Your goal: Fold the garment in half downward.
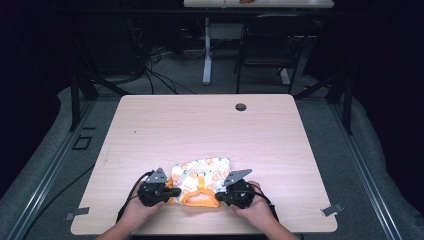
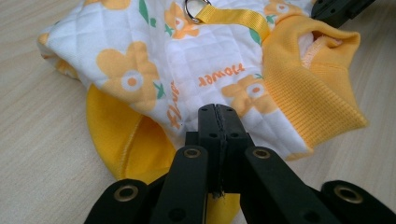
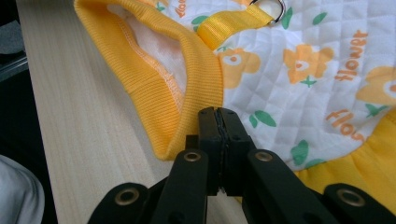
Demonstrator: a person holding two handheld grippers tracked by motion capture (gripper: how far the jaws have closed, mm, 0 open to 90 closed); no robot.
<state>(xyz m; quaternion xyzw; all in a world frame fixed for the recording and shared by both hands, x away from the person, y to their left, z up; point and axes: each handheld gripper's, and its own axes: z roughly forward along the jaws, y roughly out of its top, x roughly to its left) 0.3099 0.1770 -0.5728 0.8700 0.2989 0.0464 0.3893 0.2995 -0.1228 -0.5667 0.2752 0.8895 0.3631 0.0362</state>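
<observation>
With both grips made, I hold the flowered pet vest [image 1: 201, 181] on the table [image 1: 210, 125]. Left gripper [image 2: 218, 116] and right gripper [image 3: 218, 119] pinch opposite hems just ahead. Folding seems still to come.

High view: above, facing forward-down. Gripper views: close, low; all share garment [image 1: 201, 181], apparently.

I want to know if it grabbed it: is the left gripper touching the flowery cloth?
Touching. In the left gripper view, the left gripper has its jaws shut together on the edge of the flowery cloth, with quilted fabric pinched between them.
</observation>
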